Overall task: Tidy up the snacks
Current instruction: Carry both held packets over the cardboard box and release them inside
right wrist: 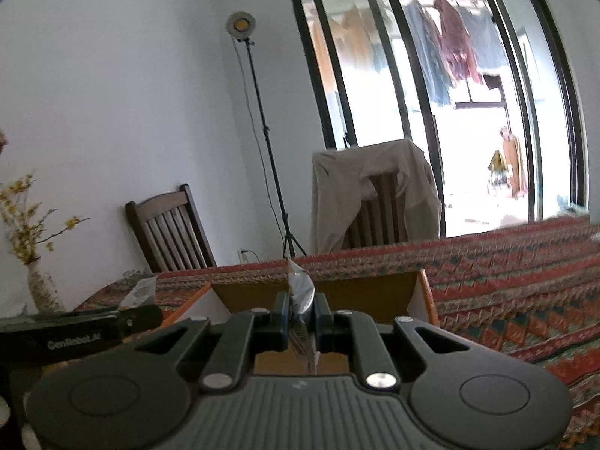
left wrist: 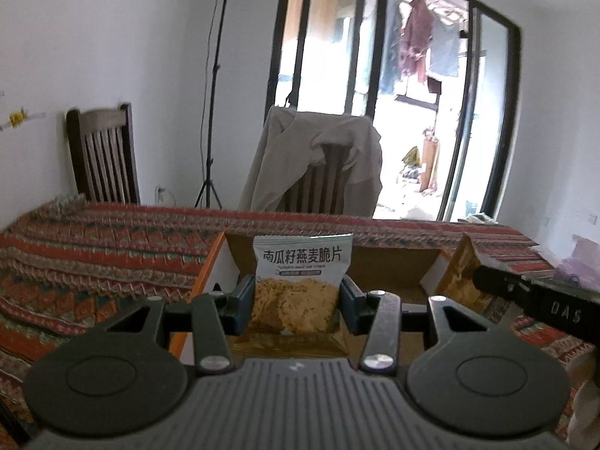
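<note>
My left gripper (left wrist: 298,302) pinches a snack packet (left wrist: 302,270) by its two side edges, the printed face turned toward me, upright, with oat crisps pictured on its lower half. It hangs over the open cardboard box (left wrist: 393,266), whose brown inner walls and orange-edged flaps show behind and to either side of it. My right gripper (right wrist: 302,318) has its jaws pressed nearly together on a second packet (right wrist: 300,288), seen edge-on, its silvery crimped top sticking up above the pads and its lower end hanging down between the fingers; it too is over the box (right wrist: 360,292). The box sits on a table under a red patterned cloth (left wrist: 93,247). In the left view the other gripper's black body (left wrist: 543,303) reaches in from the right; in the right view the left one's body (right wrist: 75,332) comes in from the left. Beyond the table stand a dark slatted chair (left wrist: 105,157) by the white wall, a light stand (right wrist: 262,150), and a second chair draped with a beige jacket (left wrist: 318,157). A vase of yellow flowers (right wrist: 26,225) stands at the far left of the right view. Behind everything, a black-framed glass door (left wrist: 375,93) shows laundry hanging outside.
</note>
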Demonstrator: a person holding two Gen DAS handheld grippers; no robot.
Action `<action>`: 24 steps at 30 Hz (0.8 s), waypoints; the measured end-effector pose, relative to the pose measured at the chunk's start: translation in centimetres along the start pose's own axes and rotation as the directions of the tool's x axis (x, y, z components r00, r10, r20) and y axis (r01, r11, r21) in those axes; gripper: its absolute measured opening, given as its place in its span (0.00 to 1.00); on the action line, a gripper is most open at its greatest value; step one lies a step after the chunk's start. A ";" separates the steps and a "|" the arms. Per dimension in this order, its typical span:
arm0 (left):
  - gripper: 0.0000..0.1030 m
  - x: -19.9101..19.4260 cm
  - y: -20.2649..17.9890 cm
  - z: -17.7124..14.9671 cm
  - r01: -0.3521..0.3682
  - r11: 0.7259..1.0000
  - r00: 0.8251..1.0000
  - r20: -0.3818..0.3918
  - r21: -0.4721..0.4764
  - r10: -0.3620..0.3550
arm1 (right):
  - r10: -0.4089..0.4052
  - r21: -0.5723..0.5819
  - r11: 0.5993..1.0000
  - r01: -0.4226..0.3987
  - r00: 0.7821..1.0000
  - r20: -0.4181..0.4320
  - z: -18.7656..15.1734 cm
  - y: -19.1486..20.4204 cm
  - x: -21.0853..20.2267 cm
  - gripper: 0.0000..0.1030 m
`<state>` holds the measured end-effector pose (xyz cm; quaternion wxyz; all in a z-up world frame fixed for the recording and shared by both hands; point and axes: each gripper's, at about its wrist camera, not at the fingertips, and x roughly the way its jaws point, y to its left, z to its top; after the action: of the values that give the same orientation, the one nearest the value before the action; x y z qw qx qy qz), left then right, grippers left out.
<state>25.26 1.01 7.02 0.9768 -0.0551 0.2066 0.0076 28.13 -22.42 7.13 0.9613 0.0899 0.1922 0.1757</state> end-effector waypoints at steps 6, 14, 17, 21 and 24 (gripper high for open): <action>0.46 3.2 0.9 -1.4 -0.014 1.000 1.000 -0.024 -0.022 0.013 | -0.007 0.031 0.999 0.008 0.999 -0.051 -2.0 -1.4 2.9 0.12; 0.53 4.8 1.8 -2.6 -0.003 0.999 0.997 -0.073 -0.045 0.000 | -0.035 0.009 0.999 0.036 0.994 -0.100 -3.4 -1.2 4.0 0.14; 0.93 4.3 2.0 -2.9 -0.011 0.999 0.999 -0.049 -0.051 0.008 | -0.047 0.014 0.999 0.049 0.994 -0.096 -3.6 -1.4 3.8 0.17; 1.00 3.0 2.0 -2.8 -0.015 0.998 1.000 0.015 -0.057 0.016 | -0.027 0.021 0.999 0.028 0.997 -0.070 -3.6 -1.6 3.0 0.70; 1.00 2.4 2.0 -2.5 -0.013 0.998 1.000 0.021 -0.069 0.015 | -0.004 0.023 1.000 0.005 1.000 -0.031 -3.4 -1.7 2.1 1.00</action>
<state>26.36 2.73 3.60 0.9764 -0.0873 0.1961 0.0222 29.15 -22.82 2.95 0.9576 0.0977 0.2090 0.1726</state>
